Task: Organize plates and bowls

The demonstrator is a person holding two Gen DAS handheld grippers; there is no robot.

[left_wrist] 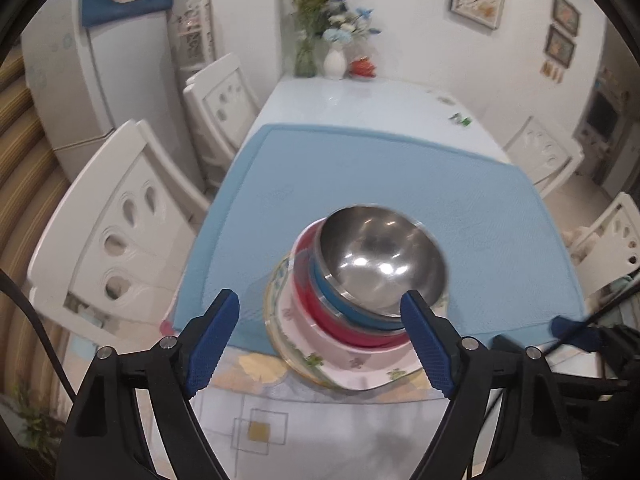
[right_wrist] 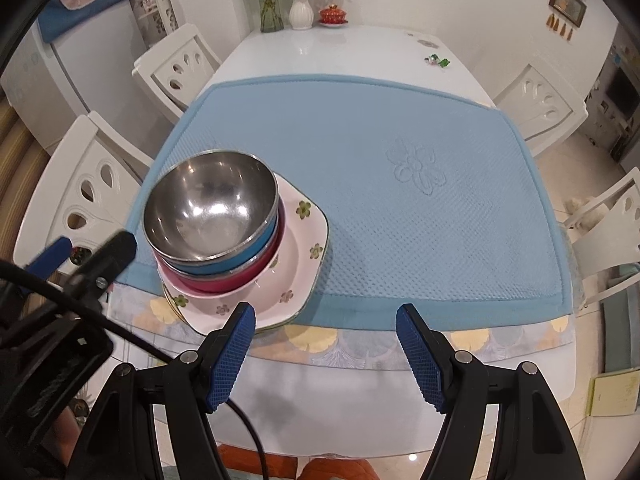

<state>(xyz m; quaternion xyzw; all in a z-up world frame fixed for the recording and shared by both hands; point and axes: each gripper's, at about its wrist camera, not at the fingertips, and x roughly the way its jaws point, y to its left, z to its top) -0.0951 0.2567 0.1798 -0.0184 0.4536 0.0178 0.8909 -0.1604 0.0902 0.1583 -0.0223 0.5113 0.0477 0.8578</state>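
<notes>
Both grippers, left (left_wrist: 320, 344) and right (right_wrist: 325, 354), stand apart and hold nothing. The bowls (right_wrist: 212, 208) are stacked on plates (right_wrist: 296, 260), at ten o'clock from the right one.

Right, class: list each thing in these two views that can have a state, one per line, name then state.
steel bowl: empty, upright, top of the stack
blue bowl: nested under the steel bowl
red bowl: nested under the blue bowl
floral plates: stacked, carrying the bowls, overhanging the mat's near edge
blue mat: flat
left gripper: open, holding nothing
right gripper: open, holding nothing
</notes>
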